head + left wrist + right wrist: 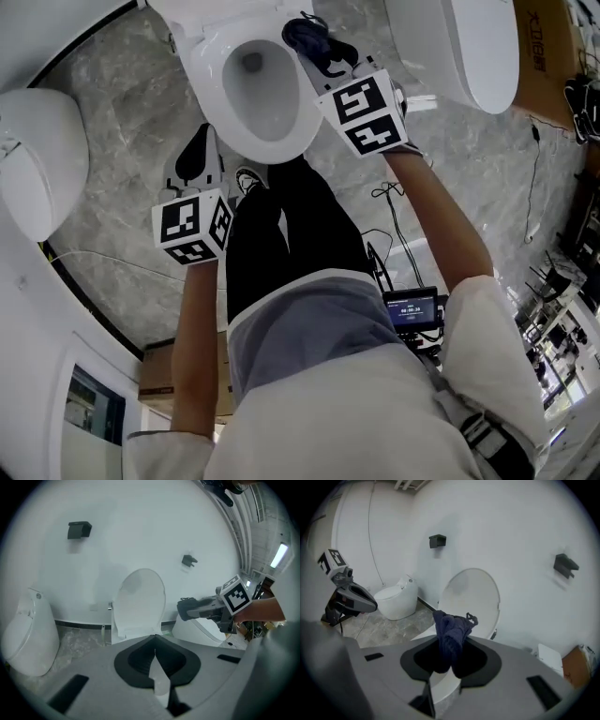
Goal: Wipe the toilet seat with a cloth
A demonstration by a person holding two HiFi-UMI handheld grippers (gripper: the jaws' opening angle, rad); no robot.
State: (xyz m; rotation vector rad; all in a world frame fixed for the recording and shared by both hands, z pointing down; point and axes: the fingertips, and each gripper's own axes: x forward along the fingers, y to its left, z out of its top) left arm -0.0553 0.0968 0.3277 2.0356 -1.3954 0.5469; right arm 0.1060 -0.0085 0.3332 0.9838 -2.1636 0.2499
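A white toilet (211, 70) stands in front of me with its lid (139, 599) raised against the wall. My right gripper (317, 49) hangs over the right side of the seat rim, shut on a bunched dark blue cloth (451, 634) that sticks up from between its jaws. The cloth (314, 39) is in the air, apart from the seat. My left gripper (195, 152) hovers left of the bowl over the floor. Its jaws (154, 658) are shut with nothing in them. Each gripper shows in the other's view: the right gripper (206, 607) and the left gripper (354, 599).
A second toilet (33, 155) stands at the left and a third (469, 42) at the upper right. A cardboard box (548, 56) sits in the right corner. Cables (394, 202) lie on the grey marble floor. The person's legs and shoe (248, 180) stand just before the bowl.
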